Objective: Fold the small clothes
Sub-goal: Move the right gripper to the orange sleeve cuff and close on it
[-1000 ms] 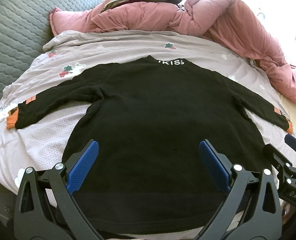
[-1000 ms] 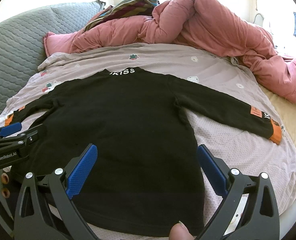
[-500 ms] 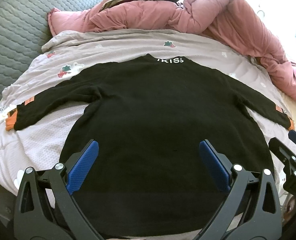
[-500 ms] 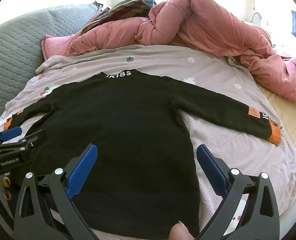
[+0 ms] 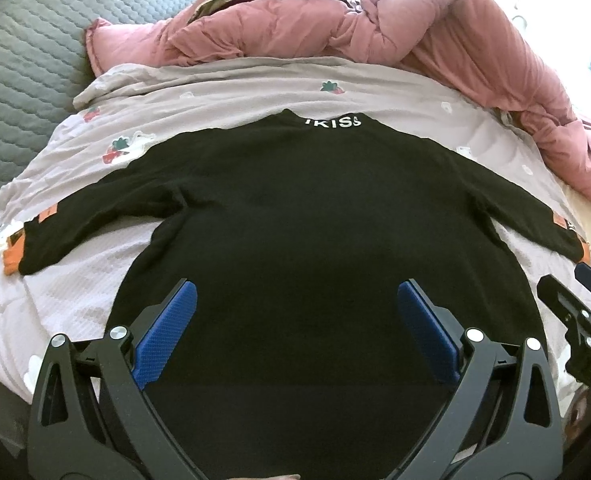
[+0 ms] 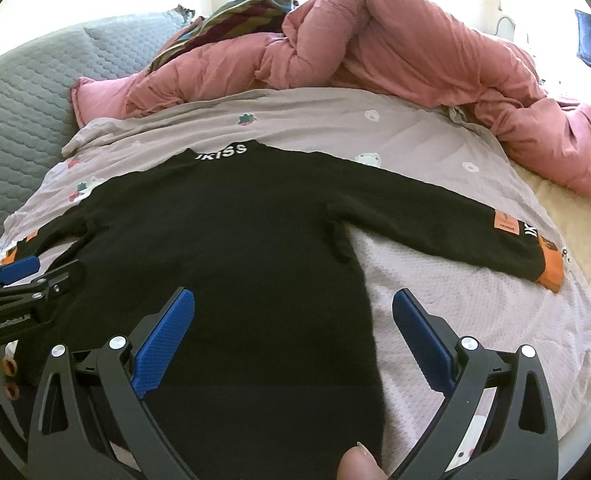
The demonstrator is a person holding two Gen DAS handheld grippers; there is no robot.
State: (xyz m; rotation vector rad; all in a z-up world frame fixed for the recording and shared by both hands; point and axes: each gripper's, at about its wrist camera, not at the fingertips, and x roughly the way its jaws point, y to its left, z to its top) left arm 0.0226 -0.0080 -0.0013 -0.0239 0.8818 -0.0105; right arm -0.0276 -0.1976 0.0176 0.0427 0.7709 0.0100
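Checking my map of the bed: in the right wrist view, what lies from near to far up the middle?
Right gripper → black top → bedsheet → pink duvet.

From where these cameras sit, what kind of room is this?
Most likely a bedroom: the black top lies spread on a bed sheet, with a bunched pink duvet behind it and a grey quilted headboard at the left.

Home bedroom: bed w/ flower-print sheet [image 6: 395, 136], bunched pink duvet [image 6: 395, 52], grey quilted headboard [image 5: 19, 64].
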